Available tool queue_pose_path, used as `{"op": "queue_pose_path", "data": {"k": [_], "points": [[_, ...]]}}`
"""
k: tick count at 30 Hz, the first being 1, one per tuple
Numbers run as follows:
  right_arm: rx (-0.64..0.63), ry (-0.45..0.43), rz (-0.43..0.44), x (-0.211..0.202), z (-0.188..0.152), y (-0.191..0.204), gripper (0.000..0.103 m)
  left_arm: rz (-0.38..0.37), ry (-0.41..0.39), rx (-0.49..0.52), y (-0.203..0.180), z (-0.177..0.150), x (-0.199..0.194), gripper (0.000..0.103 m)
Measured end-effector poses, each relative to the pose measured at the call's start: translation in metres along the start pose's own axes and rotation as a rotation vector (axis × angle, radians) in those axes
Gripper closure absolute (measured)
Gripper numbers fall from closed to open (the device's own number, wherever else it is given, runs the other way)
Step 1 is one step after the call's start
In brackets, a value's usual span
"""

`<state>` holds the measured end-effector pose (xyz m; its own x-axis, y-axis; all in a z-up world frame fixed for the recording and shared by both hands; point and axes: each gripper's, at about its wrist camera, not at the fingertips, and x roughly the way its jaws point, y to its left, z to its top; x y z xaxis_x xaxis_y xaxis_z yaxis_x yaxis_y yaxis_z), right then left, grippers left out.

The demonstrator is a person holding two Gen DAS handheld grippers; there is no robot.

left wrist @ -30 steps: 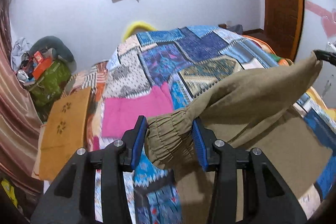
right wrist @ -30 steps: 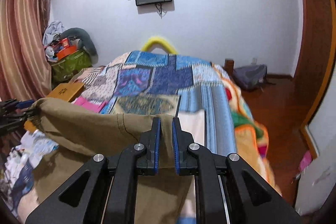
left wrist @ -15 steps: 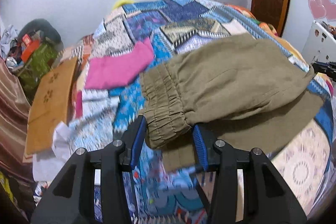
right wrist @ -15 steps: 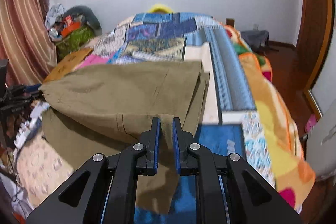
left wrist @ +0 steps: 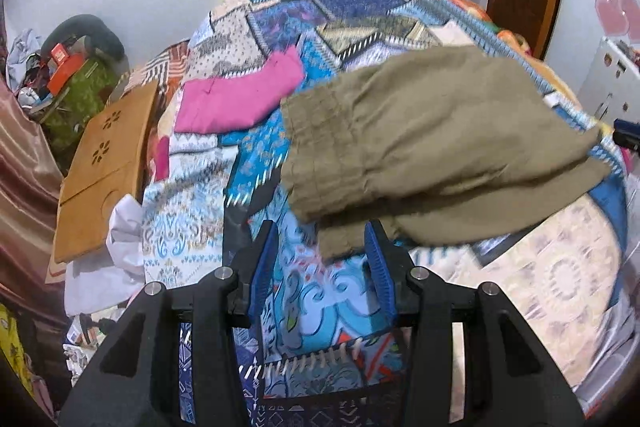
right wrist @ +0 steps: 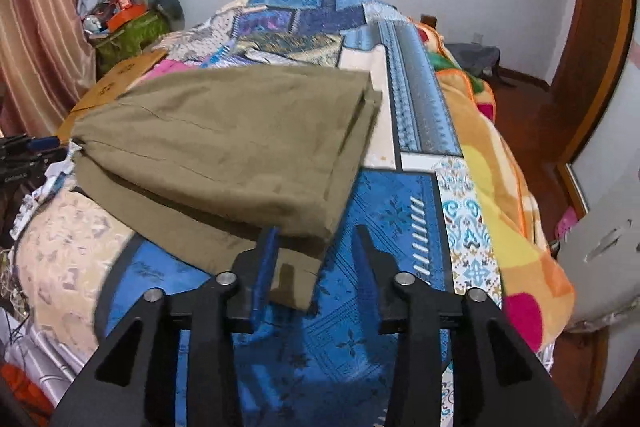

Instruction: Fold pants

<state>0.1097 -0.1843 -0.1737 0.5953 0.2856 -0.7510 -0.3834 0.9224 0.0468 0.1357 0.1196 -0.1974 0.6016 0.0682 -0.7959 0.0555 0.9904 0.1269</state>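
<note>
The olive-brown pants [left wrist: 432,143] lie folded over on the patchwork bedspread [left wrist: 320,299], elastic waistband toward the left gripper. They also show in the right wrist view [right wrist: 224,147], leg ends toward that gripper. My left gripper [left wrist: 320,259] is open and empty, just in front of the waistband corner. My right gripper [right wrist: 316,255] is open, its jaws either side of the lower layer's corner without pinching it. The right gripper's tip shows at the far right of the left wrist view [left wrist: 628,137].
A pink garment [left wrist: 240,95] lies beyond the pants. A wooden board [left wrist: 104,167] leans at the bed's left side, with a cluttered green bag [left wrist: 76,83] behind it. White cloth [left wrist: 116,255] hangs off the left edge. A white appliance [right wrist: 600,211] stands right of the bed.
Both grippers lowered the held pants onto the bed, folding the top layer over. Both then opened, let go of the fabric and drew back a little.
</note>
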Motion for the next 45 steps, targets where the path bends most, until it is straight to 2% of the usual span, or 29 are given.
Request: {"op": "queue_pose_path", "data": {"k": [2, 4, 8, 15, 18, 21, 23, 25, 27, 28, 30, 33, 39, 45], "points": [[-0.017, -0.025, 0.024, -0.007, 0.008, 0.009, 0.066, -0.022, -0.025, -0.002, -0.006, 0.012, -0.008, 0.053], [-0.036, -0.037, 0.051, -0.009, 0.015, 0.019, 0.060, -0.034, -0.045, 0.002, -0.014, 0.022, -0.014, 0.047], [-0.123, -0.052, 0.136, -0.001, 0.029, 0.053, 0.058, -0.075, -0.059, 0.036, -0.037, 0.037, -0.016, 0.046], [-0.281, 0.032, 0.223, 0.040, 0.029, 0.107, 0.058, -0.160, -0.024, 0.128, -0.077, 0.040, -0.003, 0.046], [-0.322, 0.059, 0.233, 0.055, 0.027, 0.117, 0.058, -0.188, -0.003, 0.169, -0.090, 0.038, 0.006, 0.046], [-0.340, 0.055, 0.238, 0.062, 0.028, 0.119, 0.058, -0.185, -0.012, 0.225, -0.105, 0.034, 0.010, 0.046], [-0.340, 0.043, 0.245, 0.062, 0.029, 0.119, 0.069, -0.198, -0.020, 0.260, -0.113, 0.033, 0.012, 0.046], [-0.331, 0.035, 0.248, 0.062, 0.033, 0.117, 0.087, -0.190, -0.020, 0.286, -0.121, 0.033, 0.016, 0.046], [-0.303, 0.023, 0.270, 0.061, 0.037, 0.114, 0.093, -0.165, -0.024, 0.304, -0.125, 0.035, 0.020, 0.047], [-0.294, 0.014, 0.272, 0.060, 0.040, 0.114, 0.094, -0.155, -0.032, 0.311, -0.125, 0.035, 0.021, 0.048], [-0.281, -0.001, 0.289, 0.055, 0.043, 0.113, 0.096, -0.139, -0.049, 0.319, -0.126, 0.038, 0.022, 0.064], [-0.279, -0.006, 0.307, 0.049, 0.044, 0.112, 0.097, -0.126, -0.069, 0.325, -0.124, 0.039, 0.020, 0.082], [-0.263, -0.025, 0.338, 0.032, 0.045, 0.111, 0.098, -0.158, -0.102, 0.309, -0.119, 0.037, -0.001, 0.087], [-0.288, -0.020, 0.342, 0.025, 0.036, 0.116, 0.098, -0.196, -0.058, 0.273, -0.117, 0.024, -0.001, 0.087]]}}
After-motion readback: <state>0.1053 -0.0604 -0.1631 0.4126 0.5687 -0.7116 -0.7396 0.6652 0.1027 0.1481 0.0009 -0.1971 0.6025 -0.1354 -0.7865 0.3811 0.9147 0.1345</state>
